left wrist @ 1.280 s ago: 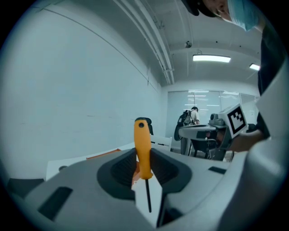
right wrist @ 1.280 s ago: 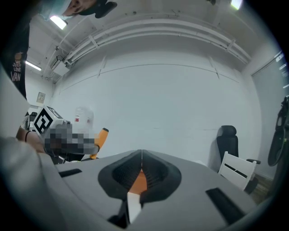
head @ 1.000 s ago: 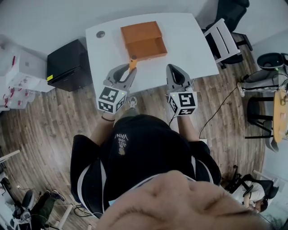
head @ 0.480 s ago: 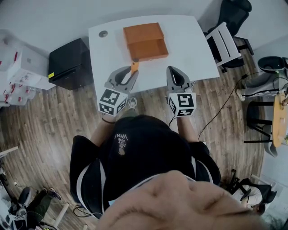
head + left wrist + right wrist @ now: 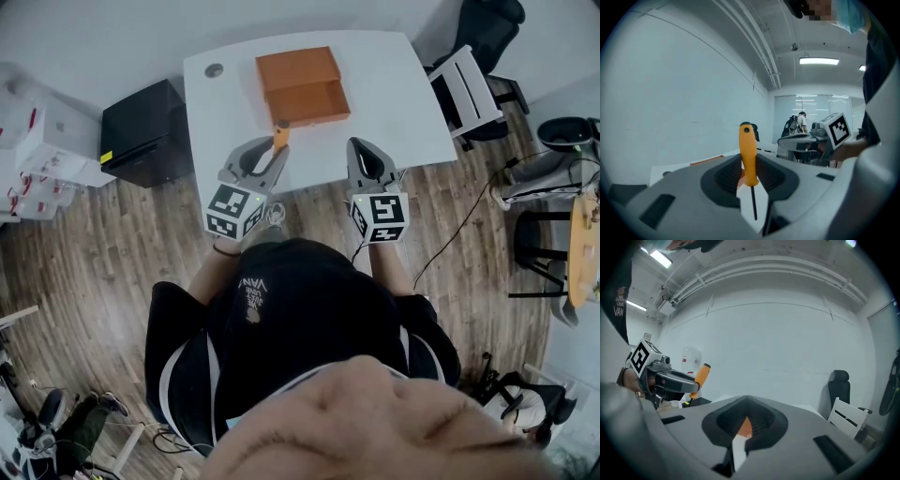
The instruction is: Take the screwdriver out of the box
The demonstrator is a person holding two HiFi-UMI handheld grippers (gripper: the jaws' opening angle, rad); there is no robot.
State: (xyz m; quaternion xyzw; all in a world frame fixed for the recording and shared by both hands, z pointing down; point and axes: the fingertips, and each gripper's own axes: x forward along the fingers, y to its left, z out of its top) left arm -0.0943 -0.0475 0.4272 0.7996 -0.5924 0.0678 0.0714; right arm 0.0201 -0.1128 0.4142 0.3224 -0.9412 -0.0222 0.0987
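1. Your left gripper (image 5: 270, 155) is clenched on the orange-handled, thin-shafted screwdriver (image 5: 748, 157). Its own view shows the handle upright between the pads. The head view shows only the handle's tip past the gripper's body.
2. The screwdriver is out of the open orange rectangular box (image 5: 302, 86), at the box's 6 o'clock, over the white table (image 5: 403, 103).
3. Your right gripper (image 5: 745, 418) has its jaws together on nothing, as its own view shows.
4. The letters "VAN" can be read on your black shirt (image 5: 281, 319).
5. A black cabinet (image 5: 141, 131) stands at the table's 9 o'clock, and a white chair (image 5: 464, 89) at 3 o'clock.
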